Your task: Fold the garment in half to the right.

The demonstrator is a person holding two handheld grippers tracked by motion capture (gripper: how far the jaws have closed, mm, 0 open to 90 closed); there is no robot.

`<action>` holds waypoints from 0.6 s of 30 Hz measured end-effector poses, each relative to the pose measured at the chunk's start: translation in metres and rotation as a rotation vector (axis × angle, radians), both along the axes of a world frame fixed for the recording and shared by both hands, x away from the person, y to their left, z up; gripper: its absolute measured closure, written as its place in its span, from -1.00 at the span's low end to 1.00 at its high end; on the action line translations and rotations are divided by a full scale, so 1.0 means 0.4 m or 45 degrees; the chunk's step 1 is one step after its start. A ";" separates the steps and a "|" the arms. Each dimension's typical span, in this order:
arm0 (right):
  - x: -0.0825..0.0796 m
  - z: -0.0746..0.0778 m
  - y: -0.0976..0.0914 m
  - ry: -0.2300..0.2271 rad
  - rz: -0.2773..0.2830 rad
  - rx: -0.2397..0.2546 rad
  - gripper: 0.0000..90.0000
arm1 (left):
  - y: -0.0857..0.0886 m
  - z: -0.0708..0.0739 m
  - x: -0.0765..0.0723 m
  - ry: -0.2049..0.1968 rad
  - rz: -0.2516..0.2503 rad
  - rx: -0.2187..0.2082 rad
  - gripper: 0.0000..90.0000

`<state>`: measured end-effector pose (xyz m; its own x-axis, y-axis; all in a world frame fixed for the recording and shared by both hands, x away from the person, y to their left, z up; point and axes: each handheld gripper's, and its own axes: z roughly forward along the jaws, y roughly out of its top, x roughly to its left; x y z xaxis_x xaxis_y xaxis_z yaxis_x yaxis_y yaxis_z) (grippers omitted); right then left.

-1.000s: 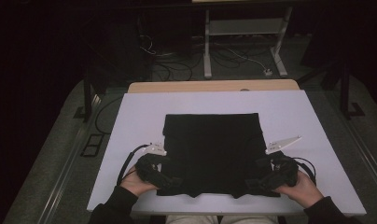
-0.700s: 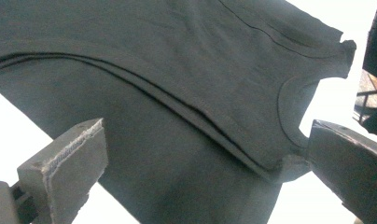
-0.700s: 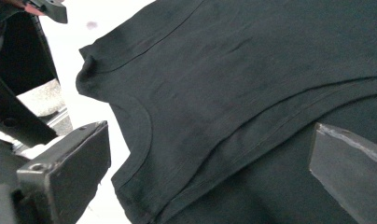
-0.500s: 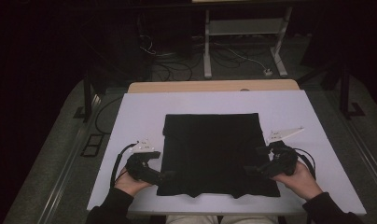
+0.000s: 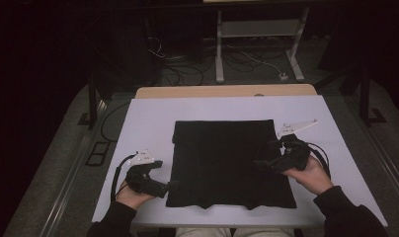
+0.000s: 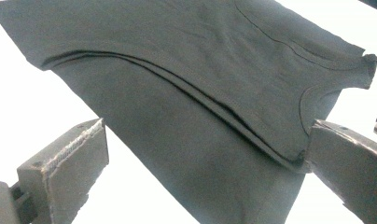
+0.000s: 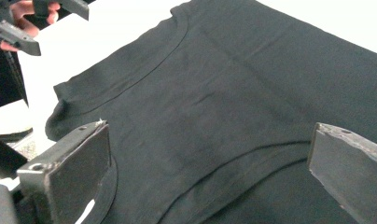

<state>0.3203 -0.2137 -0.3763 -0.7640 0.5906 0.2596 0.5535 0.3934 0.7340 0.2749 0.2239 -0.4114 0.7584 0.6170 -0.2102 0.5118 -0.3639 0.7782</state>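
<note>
With the black shirt flat on the table, both grippers, left and right, are released at its sides, probably before grasping its edges to fold.

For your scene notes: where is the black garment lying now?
In the high view the black garment lies flat mid-table, between the left gripper and right gripper.

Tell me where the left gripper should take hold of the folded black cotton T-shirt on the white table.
Probably the near-left edge of the folded black cotton T-shirt, coming in from its left side, low along the white table. The left gripper view shows stacked layers with a fold line ending at that edge, so the open left gripper could likely slide one jaw under and pinch all layers together.
</note>
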 end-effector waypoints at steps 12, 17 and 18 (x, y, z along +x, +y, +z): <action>0.063 0.042 0.041 -0.046 0.007 -0.024 -1.00 | 0.016 -0.010 -0.015 -0.011 0.021 0.003 -1.00; 0.089 0.059 0.062 -0.065 0.021 -0.029 -1.00 | 0.018 -0.014 -0.022 0.007 0.027 0.015 -1.00; 0.095 0.062 0.066 -0.069 0.021 -0.031 -1.00 | 0.019 -0.016 -0.023 0.004 0.021 0.019 -1.00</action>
<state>0.3581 -0.1872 -0.3516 -0.7865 0.5831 0.2036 0.5064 0.4201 0.7530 0.2657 0.2314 -0.4178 0.7473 0.6327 -0.2032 0.5202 -0.3666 0.7714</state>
